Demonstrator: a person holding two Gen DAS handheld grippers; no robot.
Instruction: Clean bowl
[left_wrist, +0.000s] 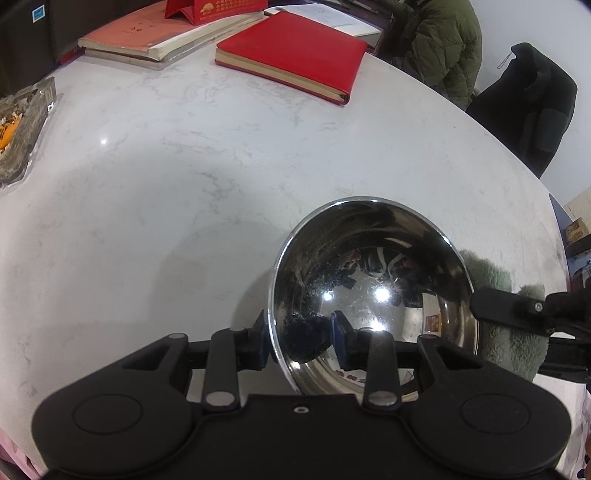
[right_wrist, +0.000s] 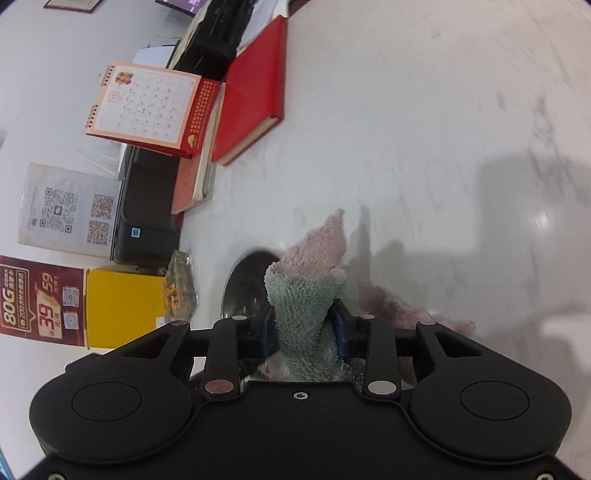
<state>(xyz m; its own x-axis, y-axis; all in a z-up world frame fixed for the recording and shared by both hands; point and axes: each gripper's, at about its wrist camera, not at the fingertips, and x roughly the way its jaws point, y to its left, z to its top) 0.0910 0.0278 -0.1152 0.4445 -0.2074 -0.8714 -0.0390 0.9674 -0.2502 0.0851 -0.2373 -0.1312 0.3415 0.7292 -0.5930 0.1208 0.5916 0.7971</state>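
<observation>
Your left gripper (left_wrist: 303, 338) is clamped across the near rim of the steel bowl (left_wrist: 373, 295), one pad outside, one inside. That wall is thin, stiff and slick, so keep the bite on the rim; it looks light and may skate on the marble table (left_wrist: 184, 177). Your right gripper (right_wrist: 306, 328) pinches the soft green-and-pink cloth (right_wrist: 306, 291), which bunches and drapes just beside the bowl. Beyond, the tabletop lies open; the red notebook (left_wrist: 291, 55) and the far edges sit well apart.
</observation>
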